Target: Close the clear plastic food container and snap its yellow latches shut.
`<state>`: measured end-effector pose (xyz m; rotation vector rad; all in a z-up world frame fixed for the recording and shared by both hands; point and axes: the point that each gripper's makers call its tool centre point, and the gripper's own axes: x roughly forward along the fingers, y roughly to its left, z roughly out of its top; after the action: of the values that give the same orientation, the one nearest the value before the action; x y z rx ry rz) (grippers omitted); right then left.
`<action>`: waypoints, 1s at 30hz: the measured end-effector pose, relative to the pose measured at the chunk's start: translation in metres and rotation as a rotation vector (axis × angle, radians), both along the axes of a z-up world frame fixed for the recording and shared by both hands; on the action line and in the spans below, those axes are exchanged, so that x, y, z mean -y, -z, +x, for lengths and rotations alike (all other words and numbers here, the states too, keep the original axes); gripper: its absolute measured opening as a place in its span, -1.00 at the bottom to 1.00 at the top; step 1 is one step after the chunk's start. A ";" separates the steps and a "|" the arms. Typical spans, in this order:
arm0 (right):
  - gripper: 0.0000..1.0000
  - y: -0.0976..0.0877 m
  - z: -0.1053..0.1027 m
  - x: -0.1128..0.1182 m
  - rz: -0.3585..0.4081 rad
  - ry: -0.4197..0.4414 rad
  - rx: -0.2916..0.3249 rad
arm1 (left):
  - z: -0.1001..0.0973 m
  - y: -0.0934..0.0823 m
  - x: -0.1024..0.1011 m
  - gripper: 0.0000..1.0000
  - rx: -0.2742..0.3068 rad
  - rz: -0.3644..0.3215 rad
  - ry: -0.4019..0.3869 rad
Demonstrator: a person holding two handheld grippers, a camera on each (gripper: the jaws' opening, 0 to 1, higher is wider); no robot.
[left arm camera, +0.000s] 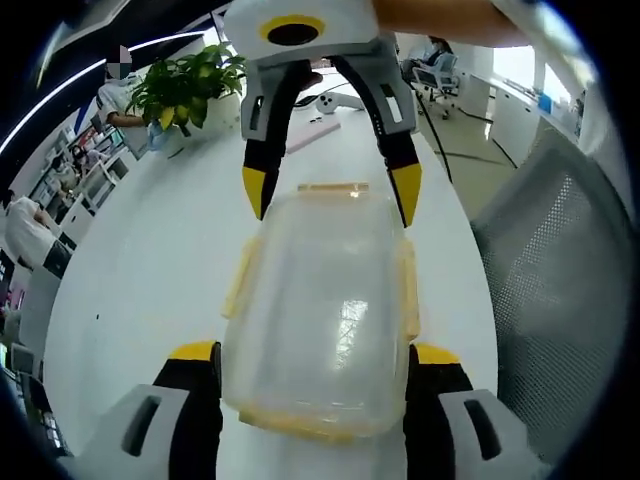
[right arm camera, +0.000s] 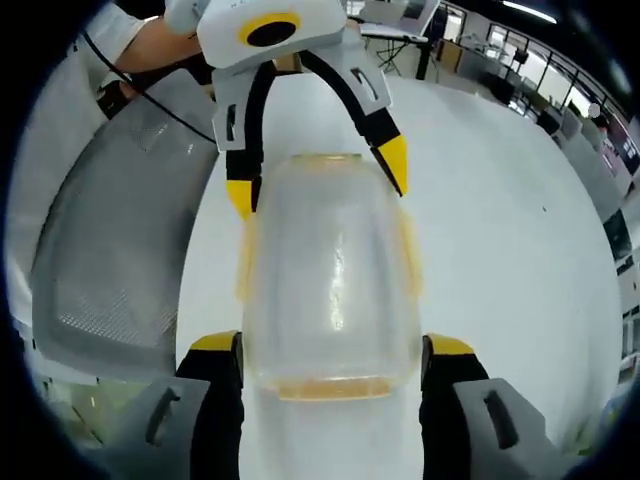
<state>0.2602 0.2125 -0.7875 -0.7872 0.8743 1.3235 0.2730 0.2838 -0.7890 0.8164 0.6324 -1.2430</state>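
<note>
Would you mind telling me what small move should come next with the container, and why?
Probably press one yellow latch down against the container wall. The lid looks seated, both sets of tongs, left and right, straddle opposite ends, and the side latches seem to flare outward, not snapped.

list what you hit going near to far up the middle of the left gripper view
left gripper → clear plastic food container → right gripper → white table → potted plant
</note>
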 end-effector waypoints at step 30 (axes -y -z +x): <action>0.38 0.002 0.004 -0.018 -0.019 -0.031 -0.005 | 0.004 0.002 -0.017 0.45 -0.004 -0.003 -0.012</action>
<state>0.2644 0.2302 -0.7895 -0.8155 0.8827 1.3464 0.2769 0.3010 -0.7909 0.8067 0.6374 -1.2344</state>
